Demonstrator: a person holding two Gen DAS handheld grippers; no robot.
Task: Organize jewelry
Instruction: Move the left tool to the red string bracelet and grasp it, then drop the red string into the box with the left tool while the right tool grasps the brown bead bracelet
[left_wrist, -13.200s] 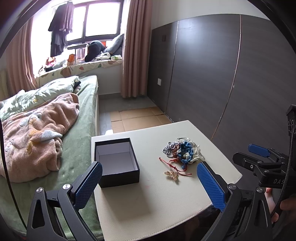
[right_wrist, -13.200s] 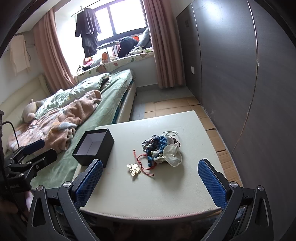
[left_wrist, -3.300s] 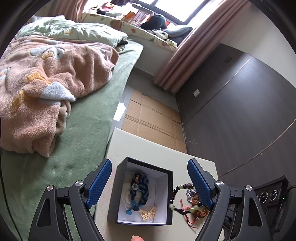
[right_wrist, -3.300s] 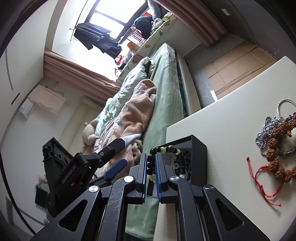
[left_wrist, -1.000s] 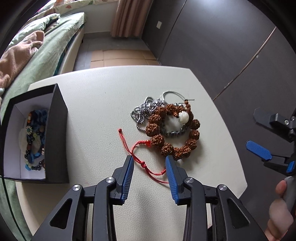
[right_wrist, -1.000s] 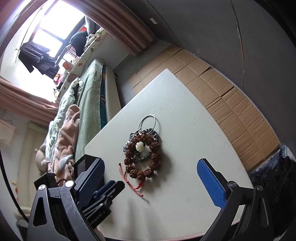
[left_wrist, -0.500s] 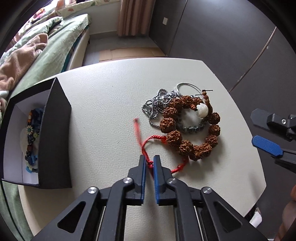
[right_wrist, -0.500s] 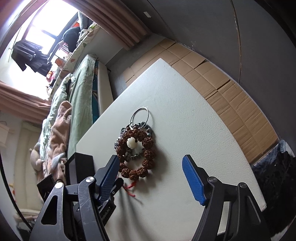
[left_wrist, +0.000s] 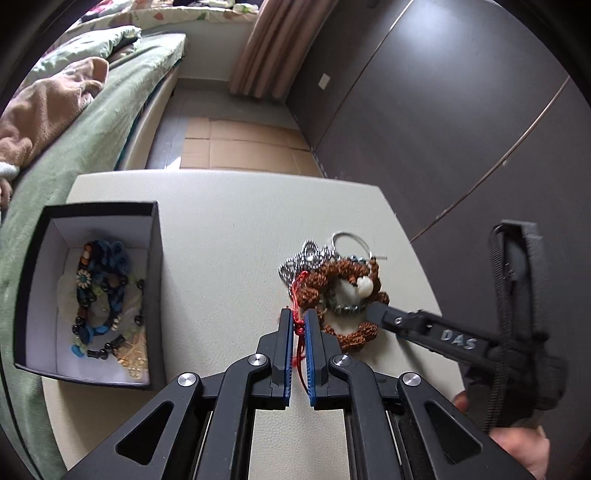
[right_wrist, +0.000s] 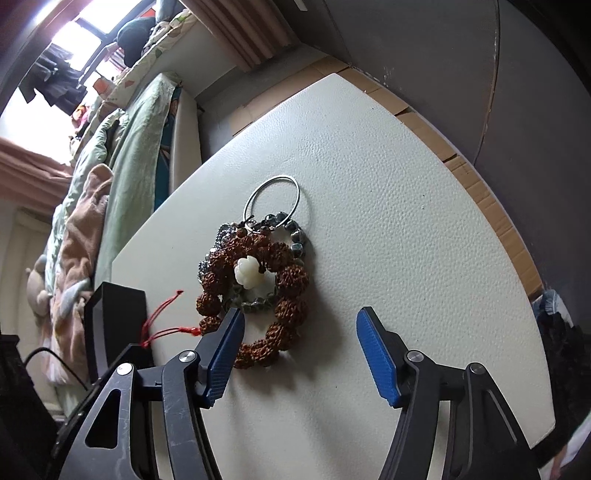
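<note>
My left gripper (left_wrist: 299, 323) is shut on the red cord (left_wrist: 298, 295) of a brown bead bracelet (left_wrist: 354, 295) and lifts that side off the white table (left_wrist: 229, 236). The cord also shows in the right wrist view (right_wrist: 162, 330). My right gripper (right_wrist: 299, 332) is open, its left finger (right_wrist: 225, 347) touching the brown bracelet (right_wrist: 288, 280), which has a white bead (right_wrist: 246, 271). A silver ring (right_wrist: 271, 201) and a dark bead chain (right_wrist: 295, 236) lie under the bracelet. A black box (left_wrist: 88, 295) at the left holds blue and dark bead jewelry (left_wrist: 101, 291).
A green bed (left_wrist: 74, 122) with a tan blanket runs along the table's left side. Dark wardrobe panels (left_wrist: 424, 110) stand at the right. Cardboard sheets (left_wrist: 240, 144) cover the floor beyond the table. The box also shows in the right wrist view (right_wrist: 114, 325).
My left gripper has raised the red cord, pulling the brown bracelet up on that side. My right gripper has moved in and its left finger now touches the bracelet.
</note>
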